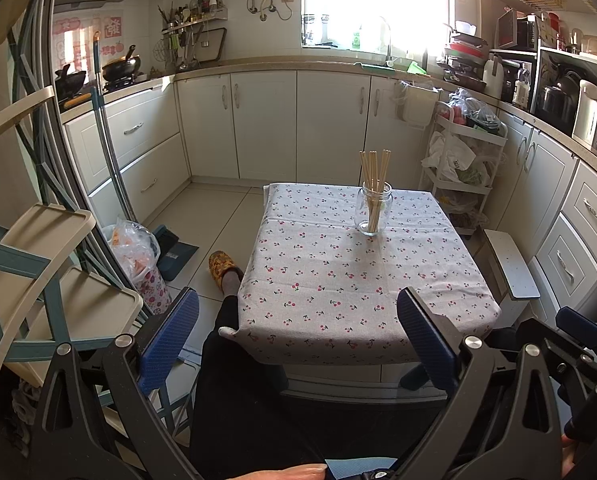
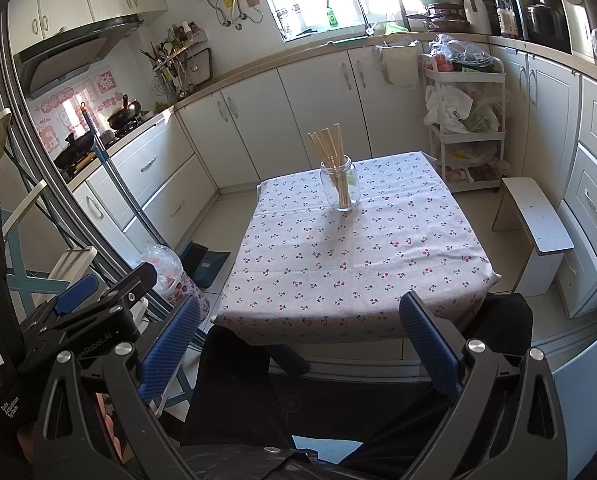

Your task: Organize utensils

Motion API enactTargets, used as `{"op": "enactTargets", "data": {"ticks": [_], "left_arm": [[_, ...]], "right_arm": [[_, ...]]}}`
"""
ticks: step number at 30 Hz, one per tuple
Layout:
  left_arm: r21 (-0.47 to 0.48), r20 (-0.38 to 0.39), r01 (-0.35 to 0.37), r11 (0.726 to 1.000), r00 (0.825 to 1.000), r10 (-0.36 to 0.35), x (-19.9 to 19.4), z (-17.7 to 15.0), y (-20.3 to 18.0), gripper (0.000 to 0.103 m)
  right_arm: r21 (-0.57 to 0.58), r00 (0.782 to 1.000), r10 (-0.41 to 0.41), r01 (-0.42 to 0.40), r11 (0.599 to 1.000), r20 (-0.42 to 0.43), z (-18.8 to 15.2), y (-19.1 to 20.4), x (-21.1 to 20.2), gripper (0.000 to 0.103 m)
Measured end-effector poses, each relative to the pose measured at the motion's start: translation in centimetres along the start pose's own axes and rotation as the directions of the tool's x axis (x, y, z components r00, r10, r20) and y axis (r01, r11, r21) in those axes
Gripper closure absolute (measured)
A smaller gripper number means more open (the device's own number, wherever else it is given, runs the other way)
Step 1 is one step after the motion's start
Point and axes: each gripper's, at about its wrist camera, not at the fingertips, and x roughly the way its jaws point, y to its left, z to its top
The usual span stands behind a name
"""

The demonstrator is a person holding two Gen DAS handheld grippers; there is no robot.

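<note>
On the left, the left tongs [image 1: 298, 344] were held spread wide with nothing between their blue ribbed pads, low at the near edge of the small counter draped in a grey cherry-print cloth [image 1: 362, 280]; further right and toward the far side stood the clear glass jar [image 1: 373, 212], upright, with the pale wooden chopsticks [image 1: 374, 172] standing in it and fanning above the rim; the cloth around it showed no loose utensils, so the sorting looked all but done; the right tongs [image 2: 298, 344] were likewise released and empty, well apart from the jar; any further reach would best come from above, since a sideways knock could tip the glass.
</note>
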Motion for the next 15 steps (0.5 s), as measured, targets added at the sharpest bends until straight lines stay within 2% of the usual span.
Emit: {"op": "enactTargets", "data": {"ticks": [15], "left_arm": [[0.000, -0.001, 0.002, 1.000, 1.000, -0.002, -0.05, -0.07, -0.12, 0.008]], "right_arm": [[0.001, 1.000, 0.002, -0.002, 1.000, -0.003, 0.04, 0.32, 0.15, 0.007]]}}
